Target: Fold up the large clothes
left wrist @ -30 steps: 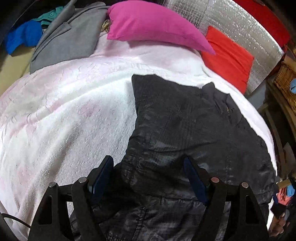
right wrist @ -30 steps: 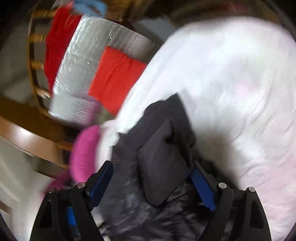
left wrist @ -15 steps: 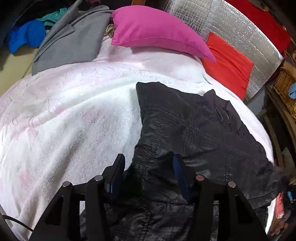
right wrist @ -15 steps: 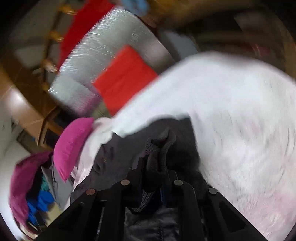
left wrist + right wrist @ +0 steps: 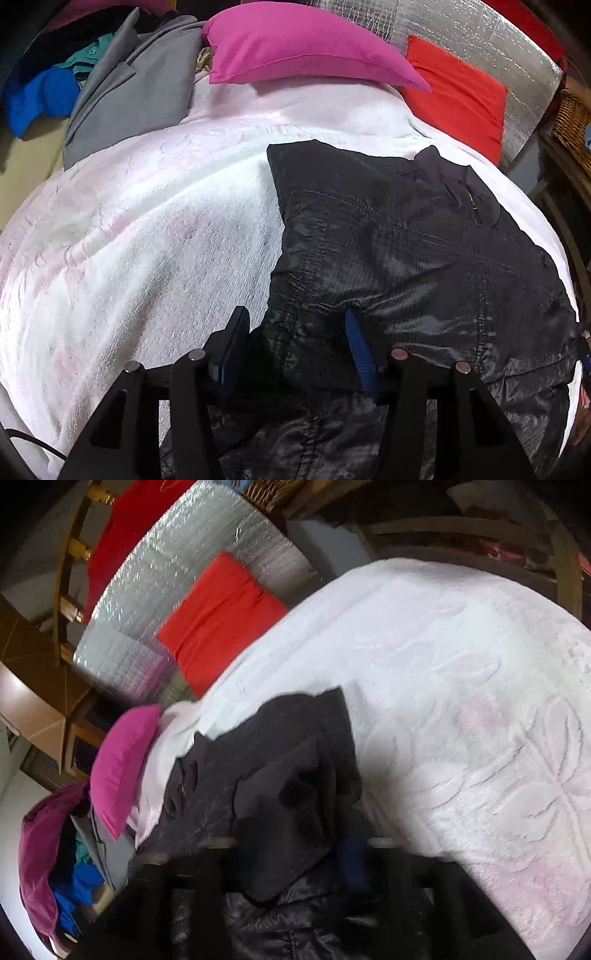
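A large black shiny jacket [image 5: 406,258] lies on a white and pink bedspread [image 5: 147,240]. My left gripper [image 5: 295,343] sits at the jacket's near left edge, its blue-padded fingers [image 5: 356,339] apart with fabric bunched between them. In the right wrist view the jacket [image 5: 280,775] lies with a folded sleeve or flap on top. My right gripper [image 5: 291,845] is blurred, its fingers apart around that black fabric, a blue pad [image 5: 354,860] showing on the right.
A magenta pillow [image 5: 303,44], a red cushion [image 5: 458,92] and a silver foil panel [image 5: 461,29] lie at the bed's head. A grey jacket [image 5: 136,88] and blue clothes [image 5: 40,96] lie far left. A wicker basket [image 5: 572,118] stands at the right.
My left gripper narrowed from wide open, then widened slightly on the jacket's edge. My right gripper shut on the black fabric half a second ago, then opened; its view swung.
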A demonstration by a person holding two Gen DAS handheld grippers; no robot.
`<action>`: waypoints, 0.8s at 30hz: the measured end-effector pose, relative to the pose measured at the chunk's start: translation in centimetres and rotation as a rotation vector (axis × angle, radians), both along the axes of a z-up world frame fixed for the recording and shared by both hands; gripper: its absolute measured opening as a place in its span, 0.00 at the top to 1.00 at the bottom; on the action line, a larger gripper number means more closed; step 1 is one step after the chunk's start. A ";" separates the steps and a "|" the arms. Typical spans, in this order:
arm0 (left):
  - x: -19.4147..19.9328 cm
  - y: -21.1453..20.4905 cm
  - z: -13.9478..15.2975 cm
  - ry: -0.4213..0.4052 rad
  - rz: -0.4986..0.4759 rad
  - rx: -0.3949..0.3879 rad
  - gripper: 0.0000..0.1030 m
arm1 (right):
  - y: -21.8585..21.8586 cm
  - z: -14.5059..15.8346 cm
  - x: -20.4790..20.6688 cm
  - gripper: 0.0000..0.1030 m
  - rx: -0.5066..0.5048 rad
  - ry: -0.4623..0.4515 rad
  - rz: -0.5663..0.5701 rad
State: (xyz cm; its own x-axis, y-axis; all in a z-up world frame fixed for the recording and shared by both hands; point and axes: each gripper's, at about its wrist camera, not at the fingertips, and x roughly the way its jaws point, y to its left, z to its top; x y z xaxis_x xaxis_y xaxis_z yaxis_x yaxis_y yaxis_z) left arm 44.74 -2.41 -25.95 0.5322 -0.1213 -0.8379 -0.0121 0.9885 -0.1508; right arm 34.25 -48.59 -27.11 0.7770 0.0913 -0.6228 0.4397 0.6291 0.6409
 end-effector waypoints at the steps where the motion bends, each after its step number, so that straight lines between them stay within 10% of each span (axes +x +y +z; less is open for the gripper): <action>1: -0.1 0.1 0.1 -0.005 0.001 -0.006 0.47 | -0.4 0.1 -0.4 0.14 -0.003 -0.013 -0.025; 8: -0.6 -0.6 0.3 -0.044 -0.031 0.052 0.47 | 0.2 -2.8 2.0 0.17 0.000 0.048 0.069; 16: -0.7 -1.0 0.8 -0.068 -0.042 0.079 0.47 | 3.1 0.4 1.7 0.67 -0.186 -0.007 0.114; 19: -0.8 -1.2 0.9 -0.083 -0.044 0.091 0.47 | 3.8 2.0 0.9 0.68 -0.252 -0.066 0.104; 24: -1.1 -1.3 1.1 -0.100 -0.052 0.110 0.47 | 2.7 -1.8 2.9 0.64 -0.171 0.085 0.107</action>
State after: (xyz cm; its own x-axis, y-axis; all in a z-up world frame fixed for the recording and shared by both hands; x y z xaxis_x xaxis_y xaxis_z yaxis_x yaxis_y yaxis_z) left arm 43.66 -3.75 -24.89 0.6092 -0.0609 -0.7907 0.0493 0.9980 -0.0389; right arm 37.20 -45.84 -28.92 0.7125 0.0580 -0.6992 0.4125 0.7716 0.4843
